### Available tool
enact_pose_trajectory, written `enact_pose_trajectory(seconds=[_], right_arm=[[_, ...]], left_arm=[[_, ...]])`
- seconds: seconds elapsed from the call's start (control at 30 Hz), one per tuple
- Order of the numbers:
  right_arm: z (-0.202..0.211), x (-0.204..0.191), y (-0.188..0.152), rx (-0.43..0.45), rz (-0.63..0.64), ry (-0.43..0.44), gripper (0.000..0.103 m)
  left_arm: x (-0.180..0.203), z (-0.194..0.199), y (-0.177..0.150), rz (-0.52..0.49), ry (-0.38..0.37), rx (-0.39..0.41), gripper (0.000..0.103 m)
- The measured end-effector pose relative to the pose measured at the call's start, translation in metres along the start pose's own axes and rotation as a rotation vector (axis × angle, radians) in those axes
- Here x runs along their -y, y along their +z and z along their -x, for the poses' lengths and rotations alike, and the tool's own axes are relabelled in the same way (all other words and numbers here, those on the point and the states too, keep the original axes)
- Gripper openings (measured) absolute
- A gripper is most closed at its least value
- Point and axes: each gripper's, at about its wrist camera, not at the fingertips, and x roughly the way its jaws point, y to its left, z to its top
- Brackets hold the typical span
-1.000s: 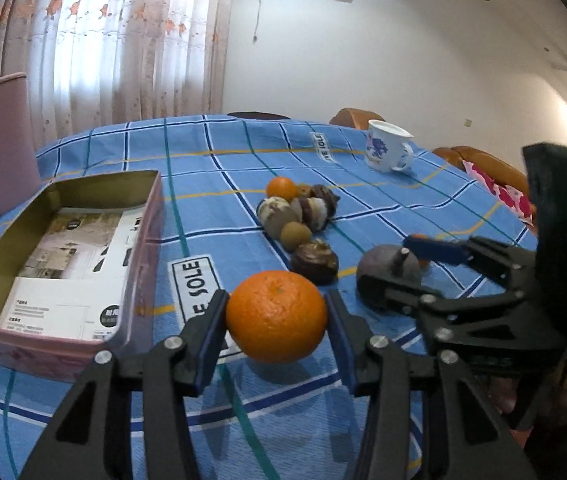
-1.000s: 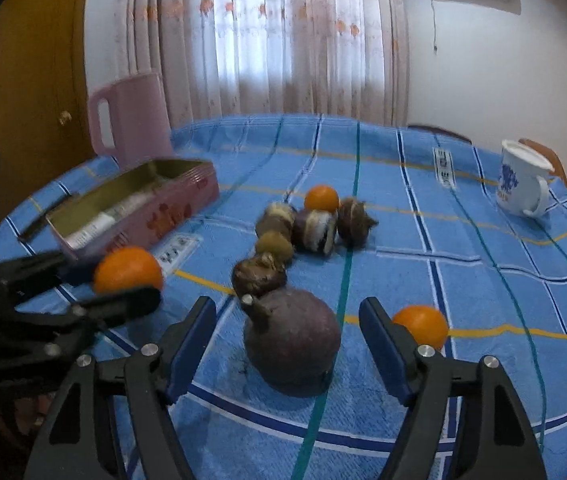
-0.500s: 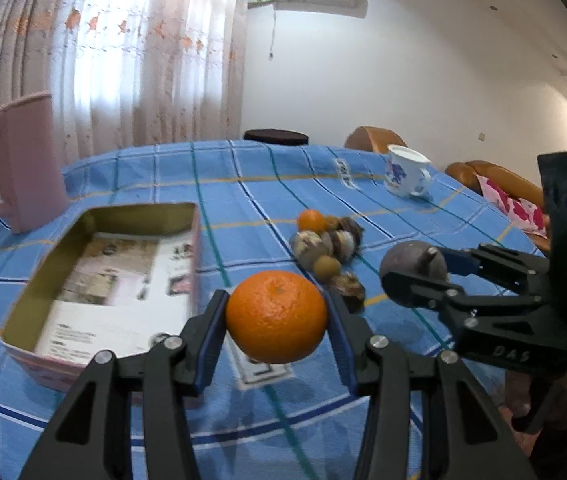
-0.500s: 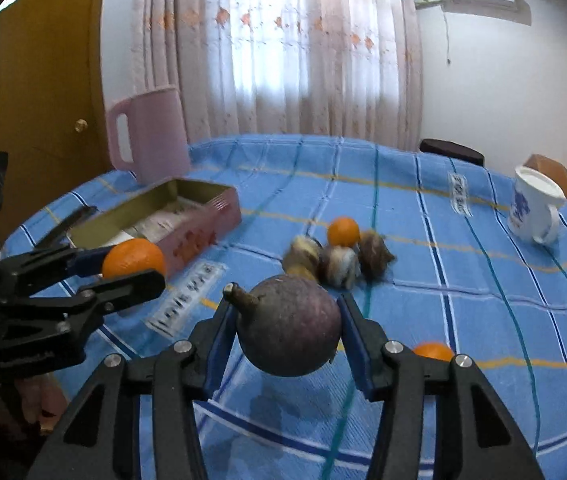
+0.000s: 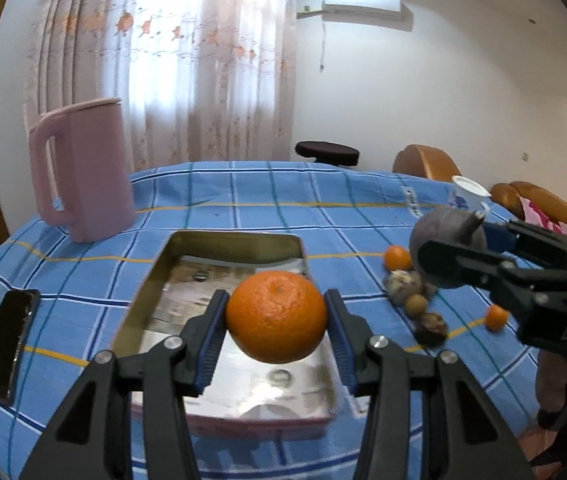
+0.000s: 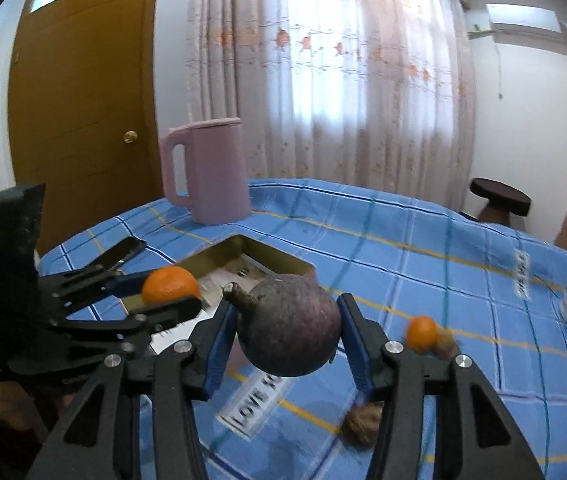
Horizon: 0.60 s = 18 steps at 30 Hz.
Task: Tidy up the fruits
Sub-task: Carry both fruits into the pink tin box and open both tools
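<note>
I have the left tongs (image 5: pixel 276 322) closed on the orange (image 5: pixel 276 317), pads pressed to both its sides; it hangs over the near half of the open tin (image 5: pixel 155 276), so the drop lies straight down from where I hold it. The tin's long axis runs away from me, with its far end towards the pink jug (image 5: pixel 83 176). My right tongs (image 6: pixel 289 336) are clamped on the purple fruit (image 6: pixel 289 334), stem pointing left; it sits right of the tin and short of its rim, so the left is the nearer and I judge it should release first.

The orange is round, pebbled and firm; the purple fruit is matt, dusky and bulbous with a woody stem; the tin is shiny metal inside with printed paper on its floor, pink outside. The remaining fruits (image 5: pixel 411 296) lie loose on the checked blue cloth of the surface (image 5: pixel 243 188); a small orange (image 6: pixel 421 333) lies beside them.
</note>
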Motion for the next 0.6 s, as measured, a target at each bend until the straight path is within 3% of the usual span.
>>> enact_pose_trajectory(seconds=[0.3, 0.6], right_arm=[[-0.044, -0.026, 0.028, -0.022, 0.054, 0.058, 0.052], [-0.089, -0.041, 0.019, -0.093, 0.042, 0.083, 0.052]], left_arm=[[-0.038, -0.02, 0.01, 0.029, 0.058, -0.028, 0.05], [-0.063, -0.043, 0.011, 0.057, 0.074, -0.081, 0.05]])
